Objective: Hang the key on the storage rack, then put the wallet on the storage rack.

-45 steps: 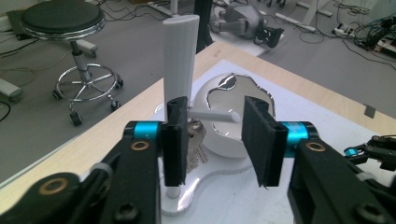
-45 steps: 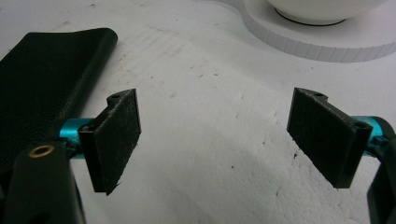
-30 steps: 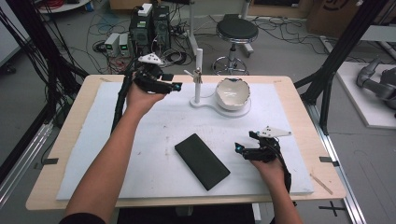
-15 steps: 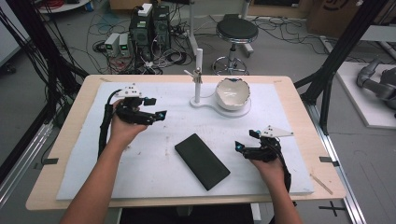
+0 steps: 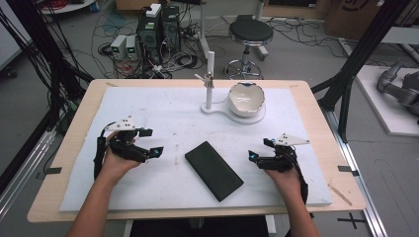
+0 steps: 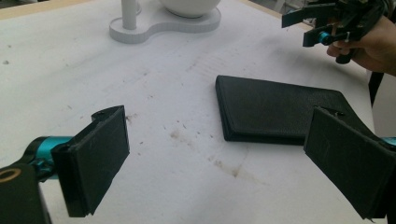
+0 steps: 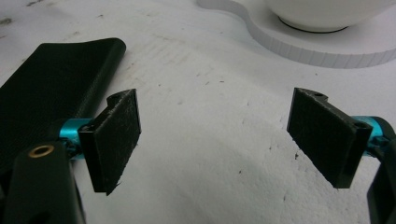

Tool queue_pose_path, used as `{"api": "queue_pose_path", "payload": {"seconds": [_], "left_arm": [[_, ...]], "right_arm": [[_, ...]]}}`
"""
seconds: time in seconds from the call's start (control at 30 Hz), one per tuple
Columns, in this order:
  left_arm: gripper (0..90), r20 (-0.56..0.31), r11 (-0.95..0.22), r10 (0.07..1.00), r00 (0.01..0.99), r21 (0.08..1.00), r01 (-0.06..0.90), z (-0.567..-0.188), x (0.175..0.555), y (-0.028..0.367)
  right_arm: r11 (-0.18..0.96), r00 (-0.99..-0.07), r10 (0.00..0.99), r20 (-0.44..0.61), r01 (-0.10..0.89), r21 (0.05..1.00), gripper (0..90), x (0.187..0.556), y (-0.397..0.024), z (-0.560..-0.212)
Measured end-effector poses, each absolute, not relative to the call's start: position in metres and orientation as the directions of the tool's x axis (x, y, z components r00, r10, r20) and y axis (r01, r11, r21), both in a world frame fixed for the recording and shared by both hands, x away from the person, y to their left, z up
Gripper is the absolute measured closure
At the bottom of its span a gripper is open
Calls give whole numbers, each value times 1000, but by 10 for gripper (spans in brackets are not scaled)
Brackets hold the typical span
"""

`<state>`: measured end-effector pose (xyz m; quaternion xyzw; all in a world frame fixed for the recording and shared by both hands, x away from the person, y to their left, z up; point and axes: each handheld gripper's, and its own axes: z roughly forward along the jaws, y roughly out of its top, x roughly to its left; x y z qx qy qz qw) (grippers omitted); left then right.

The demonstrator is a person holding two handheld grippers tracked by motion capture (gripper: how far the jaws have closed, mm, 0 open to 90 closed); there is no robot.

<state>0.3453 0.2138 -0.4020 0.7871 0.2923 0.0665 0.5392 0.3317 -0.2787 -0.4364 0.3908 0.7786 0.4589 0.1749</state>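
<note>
Black wallet (image 5: 214, 170) lying flat on the white mat (image 5: 168, 118), just below the centre of the high view, set on a slant from upper left to lower right and closed. Left gripper (image 5: 148, 142) sits at the left of the frame, level with the wallet's upper end and near it but apart; its jaws have just been opening and stand wide, with nothing between them. In the left gripper view the two black pads (image 6: 95, 161) rise from the lower corners, bare mat lies between them, and the wallet (image 6: 280, 109) lies beyond, right of centre, partly behind the right-hand pad. Right gripper (image 5: 258, 150) rests at the right of the high view, its tips toward the wallet's right edge, close to it without touching; its jaws are also spread, empty. In the right gripper view the pads (image 7: 116, 140) frame stained mat, with the wallet (image 7: 51, 88) at the left of the frame, behind the left-hand pad. White bowl (image 5: 245, 98) stands on a flat white base (image 5: 217, 108) in the upper middle of the high view, beside a thin upright post (image 5: 209, 81), well apart from the wallet and both grippers. Mat covers a wooden table (image 5: 79, 116).
</note>
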Motion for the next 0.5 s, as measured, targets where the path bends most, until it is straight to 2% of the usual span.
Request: {"api": "queue_pose_path", "payload": {"seconds": [0.37, 0.5], "left_arm": [[68, -183, -263, 532, 827, 892, 367, -410, 342, 215], [68, -169, -272, 535, 828, 893, 358, -409, 341, 216]], "right_arm": [[290, -657, 750, 76, 430, 855, 176, 329, -277, -435], [273, -690, 714, 116, 428, 862, 176, 325, -277, -433]]}}
